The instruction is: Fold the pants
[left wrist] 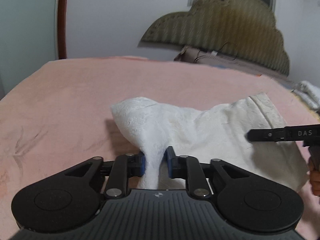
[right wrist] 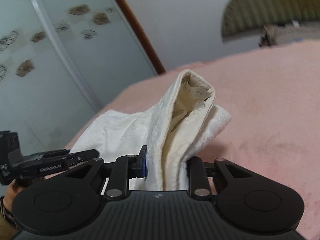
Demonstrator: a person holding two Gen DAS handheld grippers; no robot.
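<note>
At the bottom of both frames we hold the white pants by two bunches of cloth. In the left wrist view, the left gripper [left wrist: 155, 163] has its jaws pinching a gathered neck of fabric at lower centre, the pants [left wrist: 200, 132] fanning out from it toward the right of the frame. In the right wrist view, the right gripper [right wrist: 167, 165] has its jaws pinching a thicker roll of the same garment, and the waistband [right wrist: 197, 91] with its sewn label stands up just above centre, opened like a funnel. We judge that this two-point hold keeps the cloth taut between us, so a fold can be carried over and laid flat; the fold looks under way, not finished. Most of the garment rests on the pink bed [left wrist: 70, 100], which fills the middle of each frame. Beyond it, at upper right, a scalloped headboard [left wrist: 230, 20] stands against the white wall, with a pillow [left wrist: 200, 57] at its foot. A brown door frame [left wrist: 61, 18] runs up the upper left.
</note>
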